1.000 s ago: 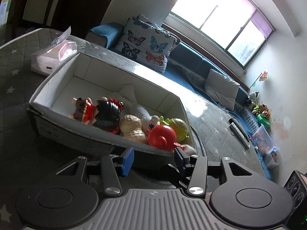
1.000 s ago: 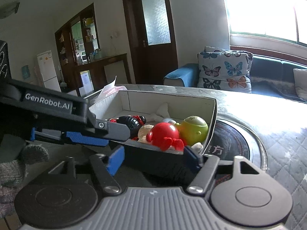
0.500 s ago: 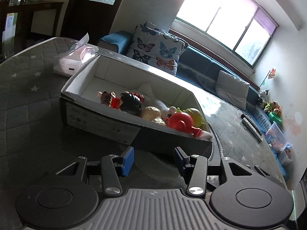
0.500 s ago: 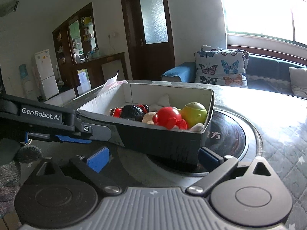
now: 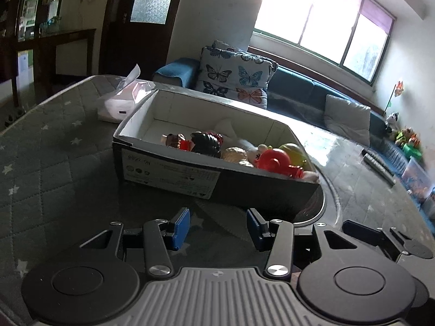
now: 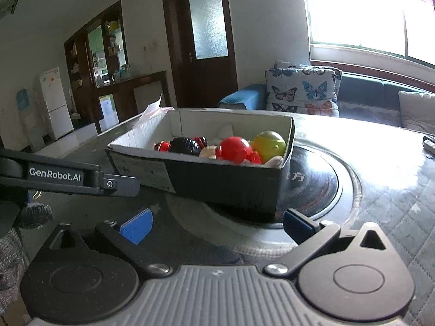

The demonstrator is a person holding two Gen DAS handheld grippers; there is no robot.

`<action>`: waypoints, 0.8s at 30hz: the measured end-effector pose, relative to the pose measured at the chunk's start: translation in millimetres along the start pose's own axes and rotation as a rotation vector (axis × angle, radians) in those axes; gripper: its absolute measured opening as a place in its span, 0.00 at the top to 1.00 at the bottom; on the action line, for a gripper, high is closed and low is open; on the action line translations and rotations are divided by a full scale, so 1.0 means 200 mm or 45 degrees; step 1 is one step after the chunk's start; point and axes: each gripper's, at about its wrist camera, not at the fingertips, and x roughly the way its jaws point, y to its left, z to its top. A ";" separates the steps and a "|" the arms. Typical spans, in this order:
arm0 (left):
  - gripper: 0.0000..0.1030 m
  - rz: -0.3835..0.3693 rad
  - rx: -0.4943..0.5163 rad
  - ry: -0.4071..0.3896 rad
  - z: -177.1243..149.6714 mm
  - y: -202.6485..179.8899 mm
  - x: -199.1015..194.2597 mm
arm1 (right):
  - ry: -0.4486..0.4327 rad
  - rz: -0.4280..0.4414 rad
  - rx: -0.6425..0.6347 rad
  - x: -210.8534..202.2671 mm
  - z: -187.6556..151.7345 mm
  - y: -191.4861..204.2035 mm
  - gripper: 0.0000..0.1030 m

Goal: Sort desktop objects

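A black cardboard box (image 5: 174,174) with a white inside stands on the quilted grey table and holds several small toys: a red round toy (image 5: 273,160), a yellow-green ball toy (image 5: 295,149), a black toy (image 5: 205,142) and a tan toy (image 5: 235,154). In the right wrist view the box (image 6: 225,179) shows the red toy (image 6: 233,149) and the yellow-green toy (image 6: 269,142). My left gripper (image 5: 218,226) is open and empty, a little short of the box's near wall. My right gripper (image 6: 214,224) is wide open and empty in front of the box.
A pink tissue pack (image 5: 122,102) lies behind the box on the left. A dark round hob plate (image 6: 320,187) sits under and right of the box. Remote controls (image 5: 378,167) lie at the far right. The left gripper's body (image 6: 68,176) reaches in from the left.
Both grippers have drawn back from the box and lowered; the box now looks farther and flatter. My right gripper's jaws have spread wider. The toys have stayed in the box.
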 end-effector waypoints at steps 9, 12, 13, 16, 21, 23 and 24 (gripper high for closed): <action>0.53 0.068 0.006 0.006 -0.05 0.02 -0.01 | 0.016 -0.005 0.015 0.00 -0.04 0.02 0.00; 0.53 0.108 0.017 0.005 -0.06 0.02 -0.01 | 0.024 -0.014 0.016 0.00 -0.05 0.02 0.00; 0.53 0.112 0.018 0.007 -0.06 0.02 -0.01 | 0.027 -0.017 0.017 0.01 -0.05 0.02 0.00; 0.53 0.116 0.022 0.017 -0.07 0.02 0.00 | 0.034 -0.023 0.023 0.01 -0.06 0.02 0.00; 0.53 0.131 0.035 0.037 -0.08 0.02 0.01 | 0.043 -0.025 0.034 0.01 -0.07 0.02 0.00; 0.53 0.144 0.046 0.039 -0.09 0.01 0.02 | 0.048 -0.026 0.036 0.01 -0.08 0.02 0.00; 0.53 0.148 0.048 0.040 -0.09 0.01 0.02 | 0.050 -0.026 0.038 0.02 -0.08 0.01 0.00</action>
